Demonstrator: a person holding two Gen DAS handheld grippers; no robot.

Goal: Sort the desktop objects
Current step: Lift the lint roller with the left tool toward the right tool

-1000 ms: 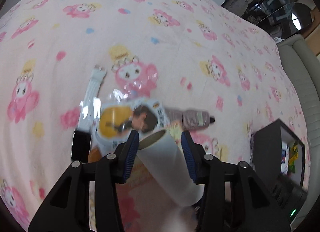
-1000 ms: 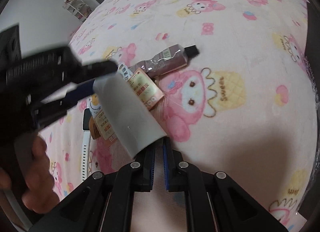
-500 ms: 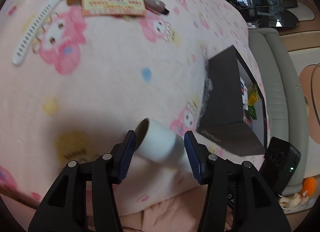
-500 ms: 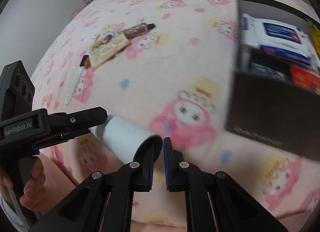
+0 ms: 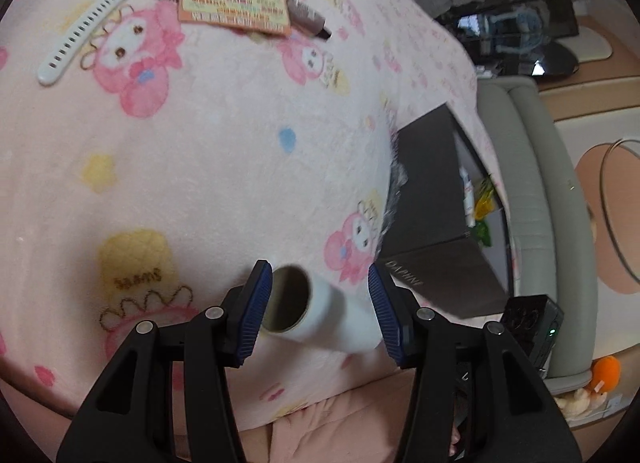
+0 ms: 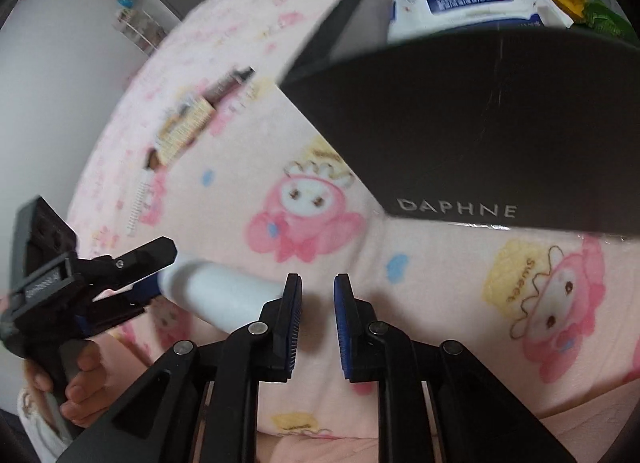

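A white tube roll (image 5: 320, 313) with a brown hollow core lies between the open jaws of my left gripper (image 5: 320, 303), low over the pink cartoon blanket; the jaws stand wider than the roll. In the right wrist view the roll (image 6: 224, 295) sits just left of my right gripper (image 6: 318, 317), which is open and empty. A black DAPHNE box (image 6: 460, 135) stands ahead, holding a wipes pack (image 6: 468, 3).
A white watch strap (image 5: 88, 27), an orange card packet (image 5: 232, 7) and a brown tube (image 5: 308, 17) lie far off on the blanket. The box also shows in the left wrist view (image 5: 432, 231). A grey sofa (image 5: 532, 191) stands beyond the bed edge.
Both grippers moved away from the pile toward the black box with the roll. The left jaws have widened around the roll and the right jaws have opened off it.
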